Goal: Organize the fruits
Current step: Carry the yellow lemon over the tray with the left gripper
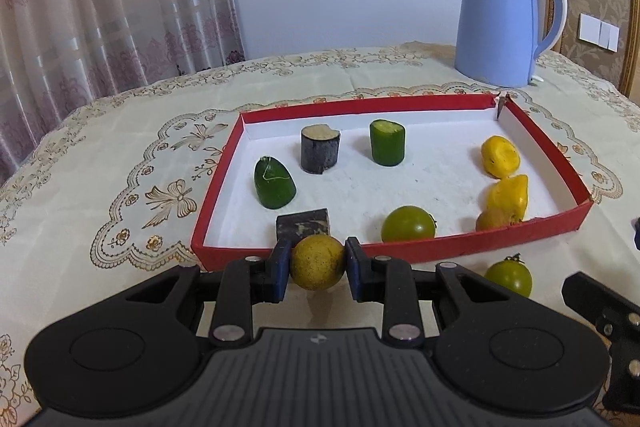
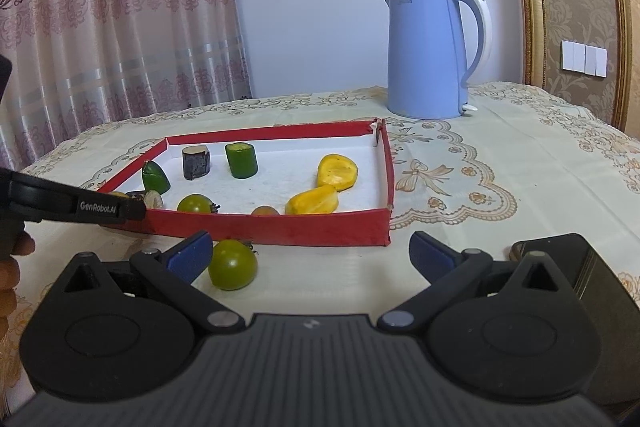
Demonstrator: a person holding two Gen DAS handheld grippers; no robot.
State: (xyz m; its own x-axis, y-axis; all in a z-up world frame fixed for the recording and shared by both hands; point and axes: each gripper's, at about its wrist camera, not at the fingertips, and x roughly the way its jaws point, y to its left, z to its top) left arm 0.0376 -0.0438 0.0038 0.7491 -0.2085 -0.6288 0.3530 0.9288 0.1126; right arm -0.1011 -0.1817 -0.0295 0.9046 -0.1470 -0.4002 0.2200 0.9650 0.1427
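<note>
My left gripper (image 1: 317,264) is shut on a round yellow speckled fruit (image 1: 317,261), held just in front of the near wall of the red tray (image 1: 440,249). In the tray lie a green tomato (image 1: 408,225), yellow fruit pieces (image 1: 500,155), two green cucumber pieces (image 1: 387,142) and two dark chunks (image 1: 320,149). My right gripper (image 2: 310,253) is open and empty, in front of the tray (image 2: 280,227). A second green tomato (image 2: 233,264) lies on the tablecloth beside its left finger (image 2: 192,255); it also shows in the left wrist view (image 1: 509,275).
A blue electric kettle (image 2: 430,51) stands behind the tray at the back right. A dark phone-like object (image 2: 560,251) lies on the cloth by my right gripper. The left gripper's body (image 2: 80,205) reaches in from the left. Curtains hang behind the table.
</note>
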